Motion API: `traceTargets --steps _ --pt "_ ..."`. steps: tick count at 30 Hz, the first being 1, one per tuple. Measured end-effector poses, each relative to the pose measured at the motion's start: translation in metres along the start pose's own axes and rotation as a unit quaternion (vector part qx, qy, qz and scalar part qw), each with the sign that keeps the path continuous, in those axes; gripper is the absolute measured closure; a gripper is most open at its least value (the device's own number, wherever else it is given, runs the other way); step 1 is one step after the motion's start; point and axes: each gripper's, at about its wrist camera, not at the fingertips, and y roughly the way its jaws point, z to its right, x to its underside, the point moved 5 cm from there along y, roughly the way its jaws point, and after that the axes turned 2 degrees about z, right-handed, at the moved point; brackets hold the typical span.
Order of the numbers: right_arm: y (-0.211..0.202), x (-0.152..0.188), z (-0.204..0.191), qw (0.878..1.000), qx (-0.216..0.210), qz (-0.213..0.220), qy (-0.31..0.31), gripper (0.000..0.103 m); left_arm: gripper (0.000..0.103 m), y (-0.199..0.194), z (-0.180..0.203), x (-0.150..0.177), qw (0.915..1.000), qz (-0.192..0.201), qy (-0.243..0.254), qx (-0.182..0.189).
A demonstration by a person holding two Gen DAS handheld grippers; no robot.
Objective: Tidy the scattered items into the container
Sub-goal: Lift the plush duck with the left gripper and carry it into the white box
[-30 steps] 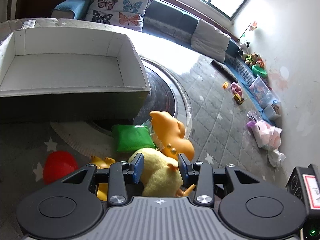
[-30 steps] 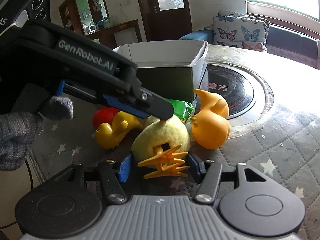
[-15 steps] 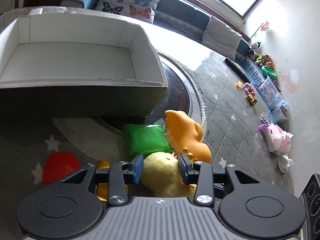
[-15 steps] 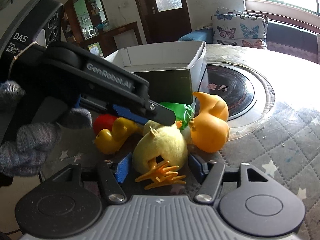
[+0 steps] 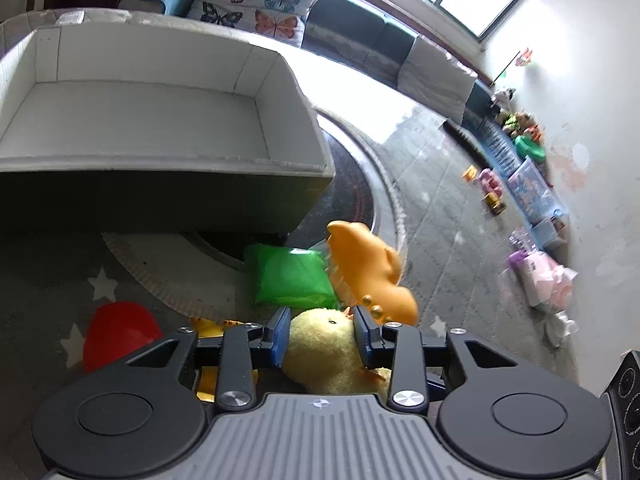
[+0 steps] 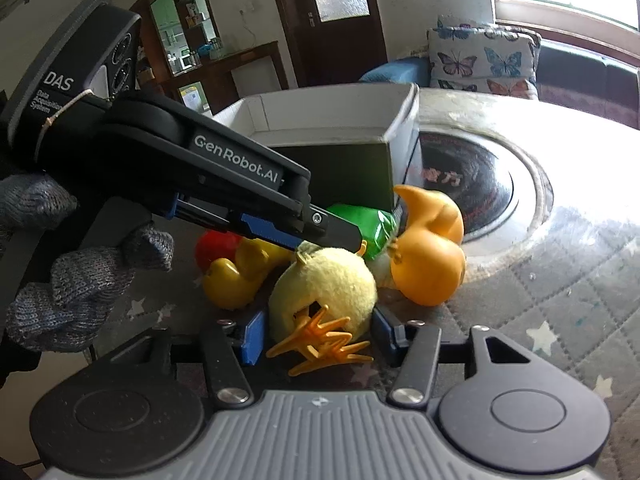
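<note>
My left gripper [image 5: 320, 334] hides the plush chick's [image 5: 320, 350] lower body. The orange toy [image 5: 368, 276] looks motion-blurred, and floor clutter [image 5: 520, 200] is too small to identify.

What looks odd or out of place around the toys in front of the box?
Both grippers, left and right, are closing their jaws around the same plush chick, from opposite ends. The box holds nothing visible; the toys lie heaped before it.

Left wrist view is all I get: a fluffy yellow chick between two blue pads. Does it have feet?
Observer: Yes. The plush chick has orange feet, splayed toward the right gripper.
Operator: Is that one grabbing it too?
Observer: Its jaws are closing, with the chick's lower body between them.
Operator: What's the yellow scrap beside the red ball?
Observer: A yellow rubber duck, lying in front of the red ball.
</note>
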Motion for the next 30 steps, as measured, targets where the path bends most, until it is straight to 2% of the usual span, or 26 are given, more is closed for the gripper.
traceTargets --steps 7,14,20,27,30 --pt "-0.004 -0.047 -0.011 0.997 0.004 0.052 -0.050 0.048 0.067 -0.034 0.003 -0.039 0.9971 0.075 0.008 0.001" --pt "0.027 -0.104 -0.018 0.991 0.012 0.101 -0.091 0.048 0.068 -0.043 -0.002 -0.097 0.9908 0.134 0.010 -0.016" --pt "0.067 -0.135 -0.010 0.990 0.016 0.102 -0.093 0.048 0.069 -0.020 -0.018 -0.130 0.9896 0.140 0.001 -0.033" --pt "0.107 -0.136 0.001 0.994 0.016 0.075 -0.084 0.048 0.075 0.015 -0.044 -0.140 0.9915 0.117 -0.027 -0.049" --pt "0.116 -0.131 0.004 0.994 0.017 0.066 -0.082 0.052 0.074 0.021 -0.050 -0.139 0.9920 0.111 -0.030 -0.052"
